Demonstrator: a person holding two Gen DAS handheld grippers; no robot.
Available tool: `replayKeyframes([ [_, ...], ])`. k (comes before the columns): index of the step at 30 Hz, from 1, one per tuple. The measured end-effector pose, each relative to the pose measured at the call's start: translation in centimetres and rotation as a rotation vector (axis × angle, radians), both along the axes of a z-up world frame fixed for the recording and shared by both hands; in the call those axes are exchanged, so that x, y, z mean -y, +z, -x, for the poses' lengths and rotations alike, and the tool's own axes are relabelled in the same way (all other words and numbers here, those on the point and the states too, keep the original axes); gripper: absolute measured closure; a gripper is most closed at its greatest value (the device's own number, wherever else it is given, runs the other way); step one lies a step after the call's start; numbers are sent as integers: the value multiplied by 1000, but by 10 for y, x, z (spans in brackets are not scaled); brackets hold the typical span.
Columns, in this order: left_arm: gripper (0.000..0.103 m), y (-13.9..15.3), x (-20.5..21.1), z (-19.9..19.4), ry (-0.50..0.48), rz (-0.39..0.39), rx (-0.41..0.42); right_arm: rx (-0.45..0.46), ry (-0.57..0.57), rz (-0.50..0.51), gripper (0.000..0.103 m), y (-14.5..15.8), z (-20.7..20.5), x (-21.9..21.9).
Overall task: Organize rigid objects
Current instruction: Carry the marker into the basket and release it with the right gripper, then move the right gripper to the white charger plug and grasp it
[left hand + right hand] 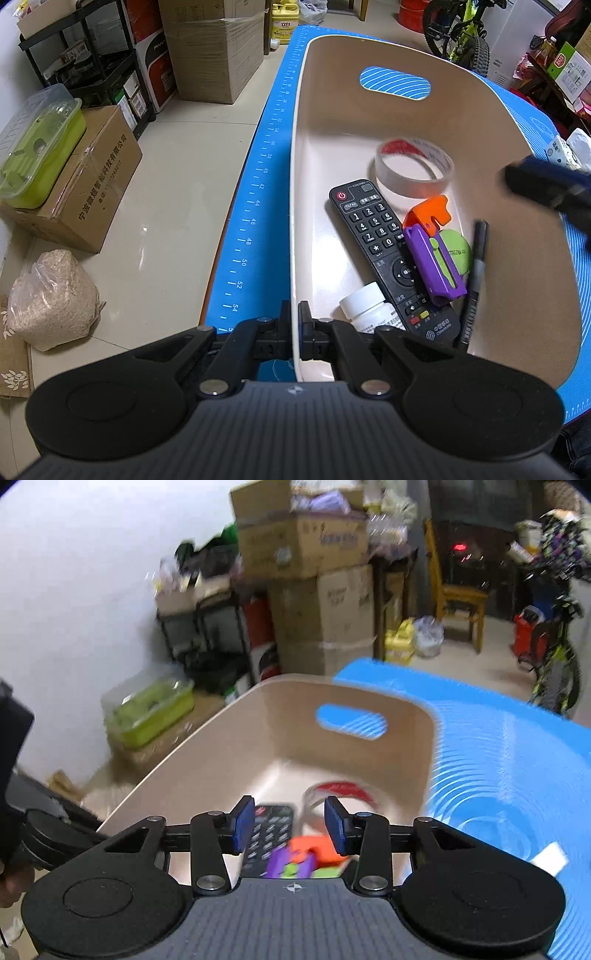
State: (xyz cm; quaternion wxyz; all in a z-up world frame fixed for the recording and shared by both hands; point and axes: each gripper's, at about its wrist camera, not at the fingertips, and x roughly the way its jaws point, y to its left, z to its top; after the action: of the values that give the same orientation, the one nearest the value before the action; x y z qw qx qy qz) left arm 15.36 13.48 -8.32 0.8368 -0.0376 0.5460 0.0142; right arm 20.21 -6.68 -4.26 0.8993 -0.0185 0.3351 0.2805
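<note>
A beige bin (332, 110) with a handle slot stands on a blue mat (258, 184). In it lie a black remote (373, 236), a clear tape roll (415, 162), an orange, purple and green toy (432, 251), a white bottle (369, 306) and a black pen (476, 266) against the right wall. My left gripper (294, 321) is shut on the bin's near rim, one finger on each side of the wall. My right gripper (290, 823), a blurred shape (546, 184) in the left wrist view, hangs open above the bin (258, 731) with nothing between its pads, over the remote (269, 830) and toy (299, 856).
Left of the mat is tiled floor with cardboard boxes (85, 192), a green plastic container (40, 147), a bag of granules (51, 299) and a black shelf (92, 55). A bicycle (461, 33) and a wooden chair (458, 598) stand beyond the mat (498, 757).
</note>
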Motion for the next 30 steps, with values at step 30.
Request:
replayKeyframes([
  [30,99,0,0,0,-2,-6,-3,-82,-516,94,25,-113,-89,190],
])
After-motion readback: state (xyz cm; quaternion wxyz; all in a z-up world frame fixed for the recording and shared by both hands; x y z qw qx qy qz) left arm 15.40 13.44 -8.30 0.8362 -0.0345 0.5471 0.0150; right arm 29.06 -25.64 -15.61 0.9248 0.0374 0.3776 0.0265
